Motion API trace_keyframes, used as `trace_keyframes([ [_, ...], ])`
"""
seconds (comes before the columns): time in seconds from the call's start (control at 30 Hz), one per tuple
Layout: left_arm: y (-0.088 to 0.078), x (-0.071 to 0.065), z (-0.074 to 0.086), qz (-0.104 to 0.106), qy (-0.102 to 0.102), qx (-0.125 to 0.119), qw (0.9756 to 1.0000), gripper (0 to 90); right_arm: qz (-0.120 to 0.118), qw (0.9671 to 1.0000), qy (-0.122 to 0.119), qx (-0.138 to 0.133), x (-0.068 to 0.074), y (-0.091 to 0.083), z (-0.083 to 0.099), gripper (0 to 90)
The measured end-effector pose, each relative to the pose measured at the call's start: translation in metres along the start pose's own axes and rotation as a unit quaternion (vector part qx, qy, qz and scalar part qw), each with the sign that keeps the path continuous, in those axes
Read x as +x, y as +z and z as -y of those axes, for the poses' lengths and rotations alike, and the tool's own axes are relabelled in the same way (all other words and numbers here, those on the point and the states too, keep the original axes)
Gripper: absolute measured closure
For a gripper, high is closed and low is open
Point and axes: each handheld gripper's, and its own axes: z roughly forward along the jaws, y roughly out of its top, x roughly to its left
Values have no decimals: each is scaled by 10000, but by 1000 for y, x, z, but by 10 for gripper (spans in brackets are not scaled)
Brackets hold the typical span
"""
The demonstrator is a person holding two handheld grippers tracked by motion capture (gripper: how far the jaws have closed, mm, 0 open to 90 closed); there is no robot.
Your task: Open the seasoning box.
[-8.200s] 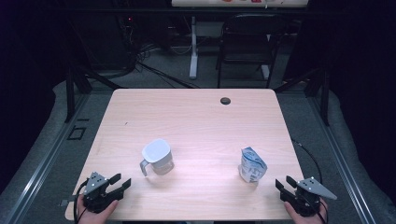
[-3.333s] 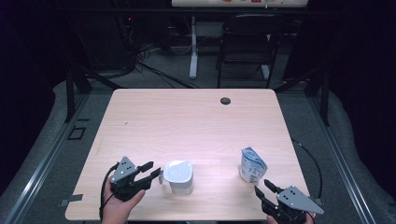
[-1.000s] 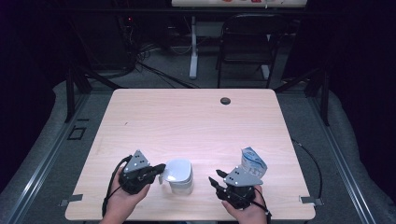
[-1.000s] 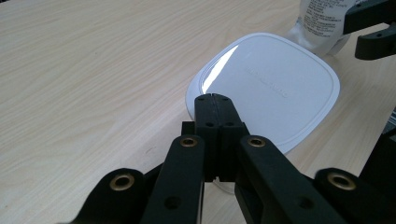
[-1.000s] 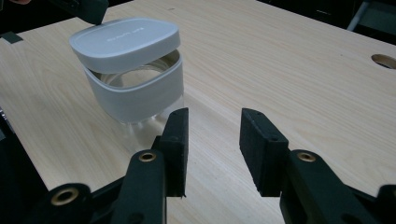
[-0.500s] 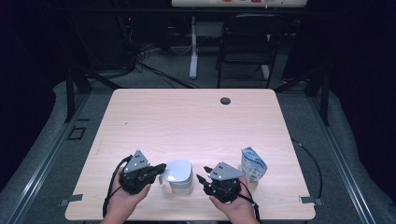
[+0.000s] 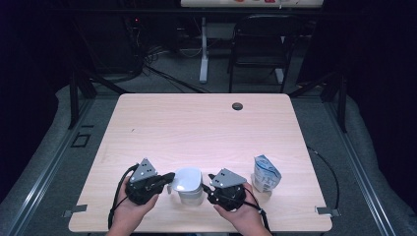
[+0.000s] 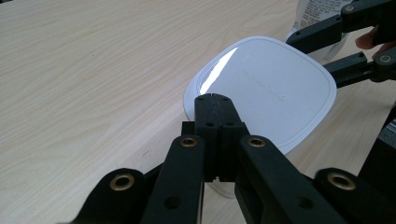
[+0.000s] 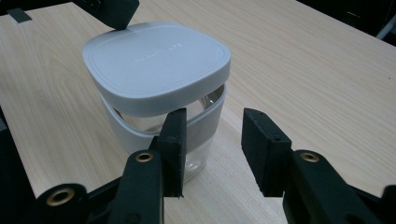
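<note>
The table [image 7: 196,123] is the biggest thing I have: pale wood-grain laminate, rounded corners, a small dark round grommet [image 7: 237,105] near its far edge. Its near edge is cut off by my forearms, and the room beyond is too dark to read apart from a chair [image 7: 258,49] and some cables.

Near the right edge stands a crumpled white and blue pouch [image 7: 265,173]; its print is too small to make out.

At the near middle stands the cup [image 9: 159,116]: clear glass with a pale grey band around it and a matte grey, rounded-square lid [image 8: 266,88] on top. The embossed lettering on the lid is unreadable. From the high view I can't see the handle; it is hidden behind my left gripper [image 7: 164,178].

That left gripper sits just left of the cup with its jaws pressed fully together; whether anything is pinched between them I cannot tell.

My right gripper [image 9: 212,140] is just right of the cup, jaws parted at a moderate width and just now opening, nothing between them. Its left pad [image 9: 173,140] overlaps the cup's band in the right gripper view; contact is unclear.
</note>
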Motion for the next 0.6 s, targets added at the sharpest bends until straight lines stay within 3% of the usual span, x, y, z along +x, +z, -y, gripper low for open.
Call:
trace_keyframes([
  [0.23, -1, -1, 2, -50, 43, -30, 10000, 900, -6, 10000, -68, -27, 2, -2, -5, 612],
  [0.33, -3, -3, 3, -27, 51, -73, 10000, 830, 5, 9999, -92, -47, 2, -3, -8, 612],
  [0.43, -6, -7, 5, -18, 116, -170, 9998, 686, 15, 9999, -133, -89, 3, -5, -13, 612],
  [0.6, -10, -11, 9, 62, 146, -300, 9994, 605, 30, 9998, -166, -96, 4, -5, -16, 612],
])
